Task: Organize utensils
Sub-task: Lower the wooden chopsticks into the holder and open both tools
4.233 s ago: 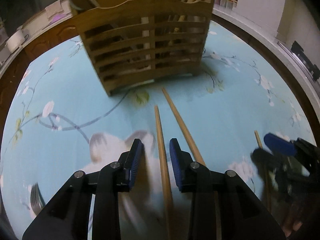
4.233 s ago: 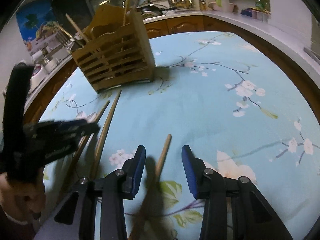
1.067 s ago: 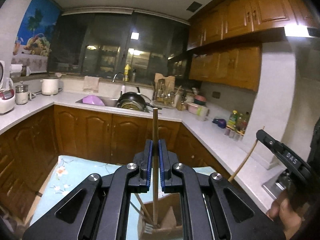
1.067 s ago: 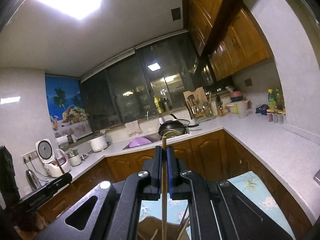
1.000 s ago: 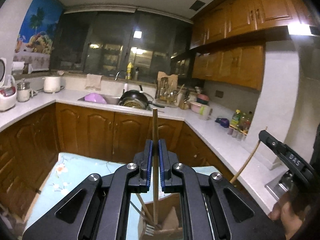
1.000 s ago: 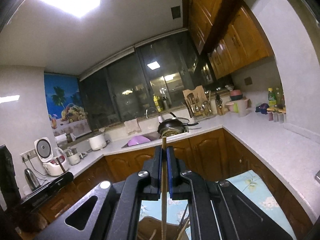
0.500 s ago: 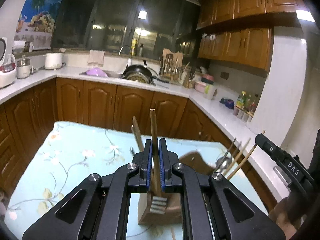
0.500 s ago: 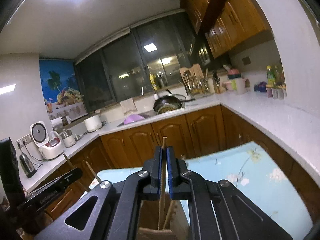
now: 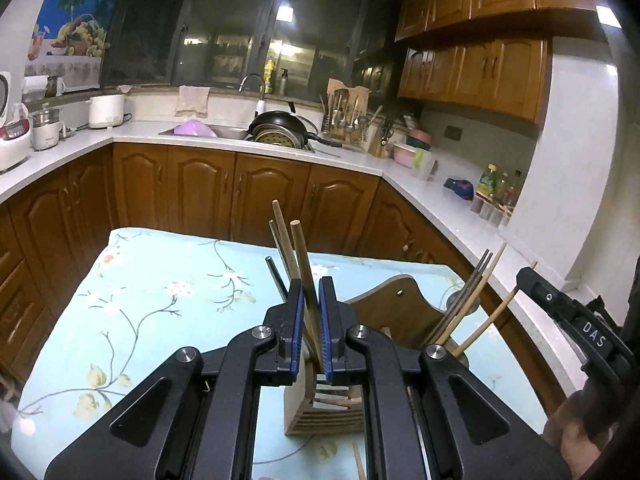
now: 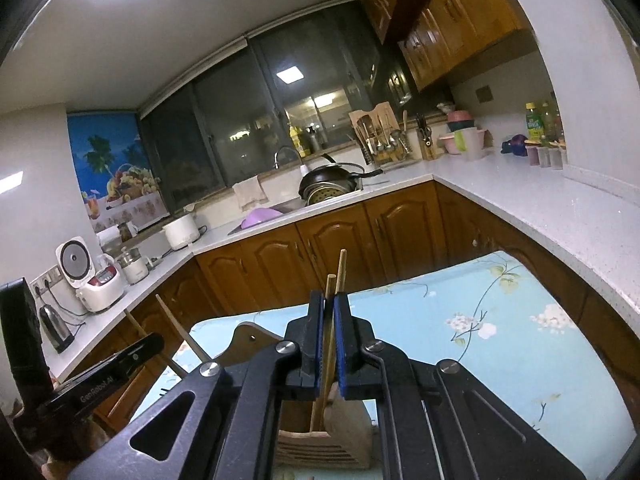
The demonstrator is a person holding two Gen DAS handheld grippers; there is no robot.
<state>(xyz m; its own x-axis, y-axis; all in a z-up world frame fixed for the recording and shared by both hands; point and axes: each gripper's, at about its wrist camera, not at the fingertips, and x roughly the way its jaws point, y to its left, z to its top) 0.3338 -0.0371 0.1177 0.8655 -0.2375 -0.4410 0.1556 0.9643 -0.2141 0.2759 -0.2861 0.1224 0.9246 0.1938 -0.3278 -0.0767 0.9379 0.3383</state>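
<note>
My left gripper (image 9: 310,292) is shut on a wooden chopstick (image 9: 301,248) that stands nearly upright, its lower end inside the slatted wooden utensil holder (image 9: 324,412) on the floral tablecloth. Other chopsticks (image 9: 472,296) lean in the holder's right side. My right gripper (image 10: 327,304) is shut on another wooden chopstick (image 10: 331,288), its lower end down in the same holder (image 10: 324,444). The right gripper also shows at the right edge of the left wrist view (image 9: 568,312), and the left gripper shows at the left of the right wrist view (image 10: 116,368).
The light blue floral tablecloth (image 9: 160,292) covers the table. One more chopstick (image 9: 358,464) lies on the cloth in front of the holder. Brown kitchen cabinets (image 9: 200,192), a white counter with a sink and a pan (image 9: 280,128) stand behind.
Both grippers have tilted down and lowered their chopsticks into the holder. The holder and tablecloth now fill more of both views.
</note>
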